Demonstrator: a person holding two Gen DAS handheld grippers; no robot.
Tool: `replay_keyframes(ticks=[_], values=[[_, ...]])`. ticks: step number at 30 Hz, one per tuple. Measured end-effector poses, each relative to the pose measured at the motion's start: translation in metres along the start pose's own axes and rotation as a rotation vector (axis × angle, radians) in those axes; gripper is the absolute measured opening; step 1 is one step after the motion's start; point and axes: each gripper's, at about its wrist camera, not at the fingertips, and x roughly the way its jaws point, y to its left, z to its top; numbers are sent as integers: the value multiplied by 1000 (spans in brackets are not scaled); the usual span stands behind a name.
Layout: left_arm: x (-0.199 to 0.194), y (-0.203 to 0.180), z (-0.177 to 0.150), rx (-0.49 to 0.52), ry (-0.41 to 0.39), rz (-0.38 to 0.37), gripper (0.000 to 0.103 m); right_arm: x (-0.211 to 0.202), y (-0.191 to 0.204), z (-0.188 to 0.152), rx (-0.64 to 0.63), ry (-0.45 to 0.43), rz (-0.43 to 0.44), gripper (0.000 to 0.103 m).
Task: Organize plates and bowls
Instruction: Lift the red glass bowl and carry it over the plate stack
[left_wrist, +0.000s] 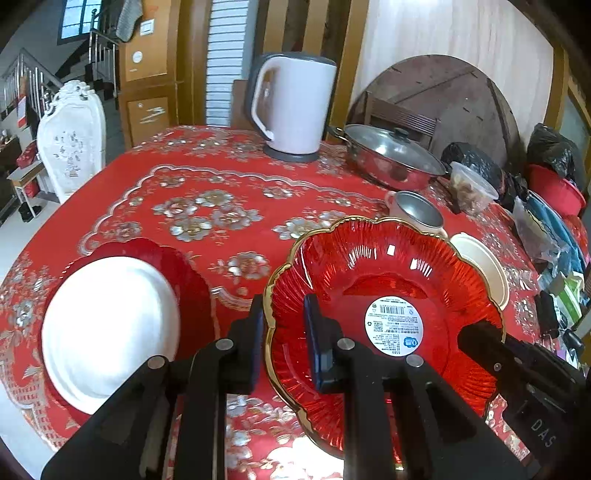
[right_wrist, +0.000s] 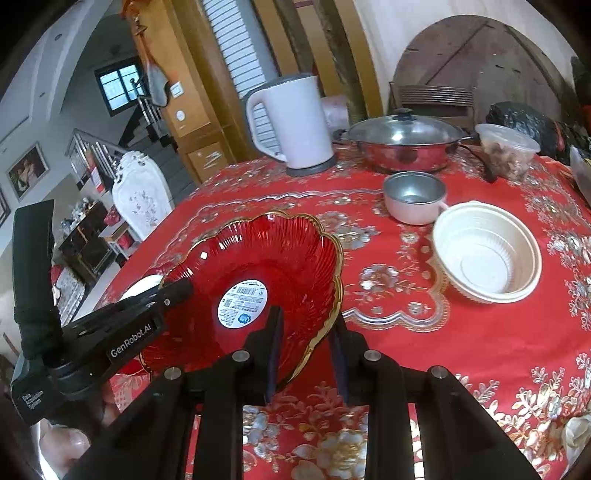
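Observation:
A red ribbed glass bowl (left_wrist: 388, 266) with a scalloped gold rim and a round white label is held tilted above the red tablecloth. My left gripper (left_wrist: 284, 332) straddles its left rim, one finger inside and one outside, shut on it. My right gripper (right_wrist: 306, 343) clamps the opposite rim of the red bowl (right_wrist: 280, 251) the same way. Each gripper shows in the other's view: the left gripper (right_wrist: 173, 291) and the right gripper (left_wrist: 476, 336). A white plate (left_wrist: 110, 325) lies on a red plate (left_wrist: 192, 280) at the left. A white plastic bowl (right_wrist: 487, 254) sits at the right.
Behind the bowls stand a small metal-lined cup (right_wrist: 413, 195), a white kettle (right_wrist: 291, 125), a lidded steel pot (right_wrist: 406, 140) and a plastic food tub (right_wrist: 509, 147). Black bags and clutter (left_wrist: 546, 155) crowd the table's right side. A white chair (left_wrist: 70, 144) stands beyond the far-left edge.

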Motion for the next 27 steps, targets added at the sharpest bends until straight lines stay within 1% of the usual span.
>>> replay_keyframes(ticks=[10, 12, 27], values=[[-22, 40, -5, -53, -27, 66, 18, 7, 42, 2, -68, 7, 65, 27], [-26, 51, -6, -66, -33, 82, 18, 10, 52, 3, -81, 11, 80, 29], [-44, 117, -8, -137, -54, 193, 18, 42, 125, 5, -197, 57, 156, 29]])
